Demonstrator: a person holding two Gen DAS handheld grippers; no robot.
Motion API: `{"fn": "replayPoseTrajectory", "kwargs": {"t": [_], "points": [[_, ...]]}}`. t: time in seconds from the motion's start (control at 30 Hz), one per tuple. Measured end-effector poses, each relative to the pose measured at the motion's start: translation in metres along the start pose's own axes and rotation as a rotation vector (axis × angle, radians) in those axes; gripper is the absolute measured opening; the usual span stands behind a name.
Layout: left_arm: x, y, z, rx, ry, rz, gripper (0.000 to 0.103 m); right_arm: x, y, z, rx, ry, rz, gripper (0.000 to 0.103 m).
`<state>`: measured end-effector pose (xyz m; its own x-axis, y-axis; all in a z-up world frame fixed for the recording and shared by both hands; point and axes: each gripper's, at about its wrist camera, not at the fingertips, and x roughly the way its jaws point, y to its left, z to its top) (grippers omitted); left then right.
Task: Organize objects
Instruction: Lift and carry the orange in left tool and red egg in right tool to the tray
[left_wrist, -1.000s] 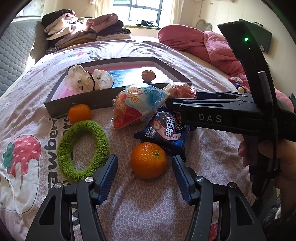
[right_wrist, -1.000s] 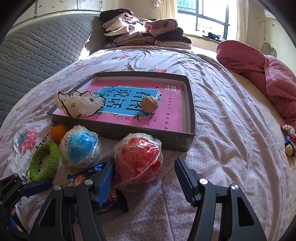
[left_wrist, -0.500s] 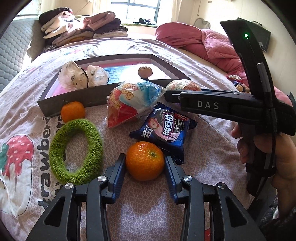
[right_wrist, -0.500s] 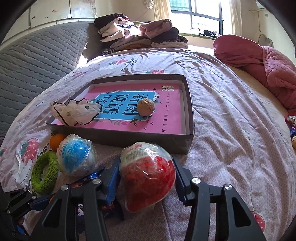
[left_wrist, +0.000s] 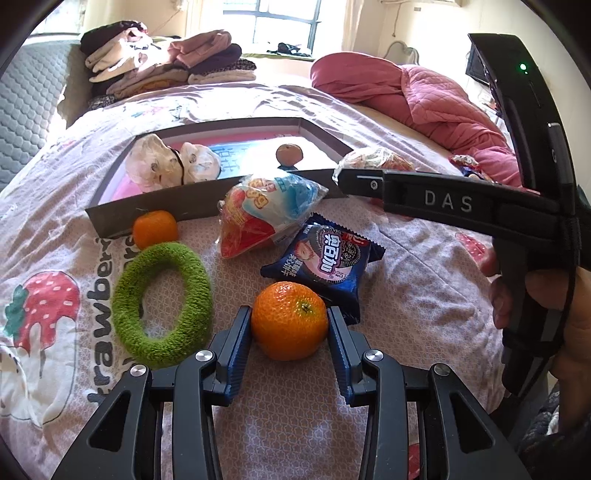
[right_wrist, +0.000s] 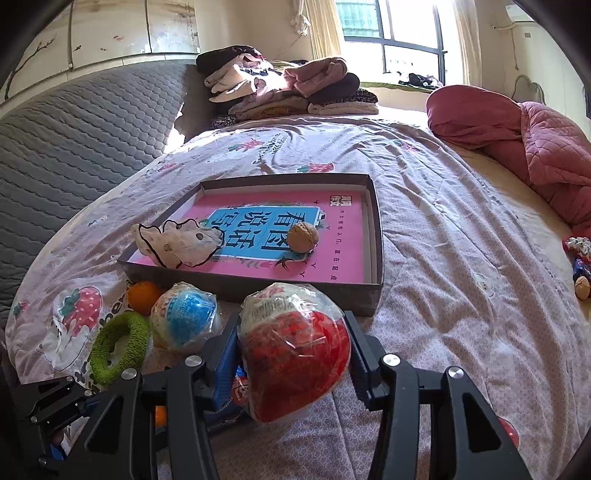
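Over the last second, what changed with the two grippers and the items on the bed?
Both closed: the left gripper onto the near tangerine, the right gripper onto the red wrapped ball. The box, green ring and cookie packet stayed put.

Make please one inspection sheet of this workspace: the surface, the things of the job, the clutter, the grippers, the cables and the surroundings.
Surface: bed sheet with strawberry print, wrinkled.
Job's things: shallow box holds a walnut and a white cloth. Outside it lie a green ring, a small orange, a blue wrapped ball and a cookie packet.
Clutter: small toys at the sheet's right edge.
Grippers: left gripper shut on large orange; right gripper shut on red wrapped ball.
Cables: nothing seen.
Surroundings: folded clothes, pink quilt, window.
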<state>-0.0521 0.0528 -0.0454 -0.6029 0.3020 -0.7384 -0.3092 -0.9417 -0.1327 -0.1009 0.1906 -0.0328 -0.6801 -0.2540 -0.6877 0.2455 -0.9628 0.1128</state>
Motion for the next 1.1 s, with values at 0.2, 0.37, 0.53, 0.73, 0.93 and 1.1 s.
{"fn": "replayPoseTrajectory", "kwargs": {"t": [0.2,0.37,0.53,0.73,0.93,1.1], "points": [[-0.015,0.002,0.003,-0.011,-0.032,0.011,0.041,-0.012,0.005,-0.002,-0.001,-0.011,0.008,0.051],[-0.027,0.004,0.005,-0.022,-0.057,0.026,0.041,-0.024,0.011,-0.005,-0.007,-0.026,0.014,0.051],[-0.039,0.008,0.009,-0.036,-0.093,0.048,0.041,-0.040,0.017,-0.006,-0.008,-0.052,0.027,0.051],[-0.050,0.012,0.012,-0.050,-0.117,0.059,0.041,-0.057,0.023,-0.005,-0.003,-0.084,0.043,0.051],[-0.059,0.013,0.013,-0.047,-0.134,0.064,0.041,-0.072,0.030,-0.003,-0.017,-0.117,0.035,0.051],[-0.065,0.014,0.014,-0.055,-0.154,0.072,0.041,-0.080,0.030,-0.003,-0.010,-0.136,0.041,0.051]]}}
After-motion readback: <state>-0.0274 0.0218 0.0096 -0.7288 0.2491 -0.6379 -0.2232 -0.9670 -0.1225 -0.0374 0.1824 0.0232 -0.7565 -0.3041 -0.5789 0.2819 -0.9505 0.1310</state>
